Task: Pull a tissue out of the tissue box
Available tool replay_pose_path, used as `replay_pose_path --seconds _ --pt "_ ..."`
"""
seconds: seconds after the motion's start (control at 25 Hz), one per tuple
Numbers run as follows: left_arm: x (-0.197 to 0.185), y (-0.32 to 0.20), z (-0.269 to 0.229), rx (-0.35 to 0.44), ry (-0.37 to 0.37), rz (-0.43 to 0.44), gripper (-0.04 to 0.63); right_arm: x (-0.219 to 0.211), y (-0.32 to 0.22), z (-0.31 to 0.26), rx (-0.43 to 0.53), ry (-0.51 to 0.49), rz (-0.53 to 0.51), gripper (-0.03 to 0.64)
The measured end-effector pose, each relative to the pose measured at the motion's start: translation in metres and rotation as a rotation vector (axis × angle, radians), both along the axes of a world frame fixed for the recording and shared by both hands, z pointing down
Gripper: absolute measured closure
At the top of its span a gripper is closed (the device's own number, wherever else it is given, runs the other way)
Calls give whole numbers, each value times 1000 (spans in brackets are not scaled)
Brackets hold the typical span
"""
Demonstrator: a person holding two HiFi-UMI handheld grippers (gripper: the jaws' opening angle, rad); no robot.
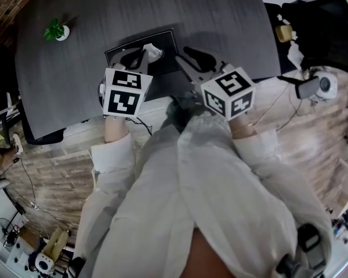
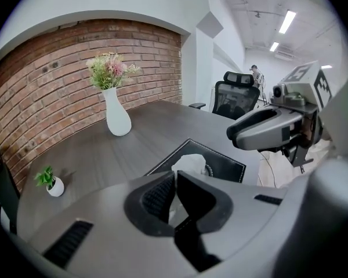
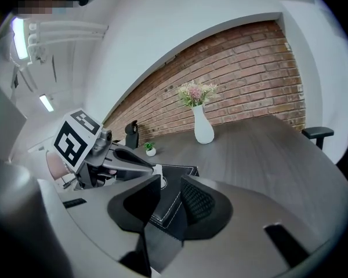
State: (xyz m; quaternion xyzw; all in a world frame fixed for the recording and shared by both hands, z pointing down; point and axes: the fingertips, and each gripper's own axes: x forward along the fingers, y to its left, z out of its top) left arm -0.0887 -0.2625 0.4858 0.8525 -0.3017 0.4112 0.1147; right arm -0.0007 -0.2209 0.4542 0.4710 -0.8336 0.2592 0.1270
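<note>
A flat black tissue box (image 1: 123, 55) lies near the front edge of the dark desk (image 1: 220, 16), with a white tissue (image 1: 153, 51) standing up from its slot. My left gripper (image 1: 140, 60) reaches down over the box. In the left gripper view its jaws (image 2: 175, 181) are closed together, with the tissue (image 2: 190, 163) pinched between the pads and bunched above them. My right gripper (image 1: 189, 61) hovers at the right end of the box. Its jaws (image 3: 170, 200) stand apart, and only the stitched edge of the box (image 3: 175, 175) shows through the gap.
A white vase of flowers (image 2: 117, 117) stands far back on the desk by the brick wall. A small potted plant (image 1: 58, 32) sits at the far left. A black office chair (image 2: 235, 97) is beyond the desk. Cables and a camera (image 1: 316, 87) lie on the floor at right.
</note>
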Motion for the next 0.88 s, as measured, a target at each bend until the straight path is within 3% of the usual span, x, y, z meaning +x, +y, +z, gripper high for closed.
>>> replay_pose_path --seconds 0.44,0.88 --pt "-6 -7 -23 61 75 -56 578 -4 0 -6 12 -40 -17 514" --pt "-11 -9 -34 74 119 -134 578 3 -4 -12 18 -27 -15 520"
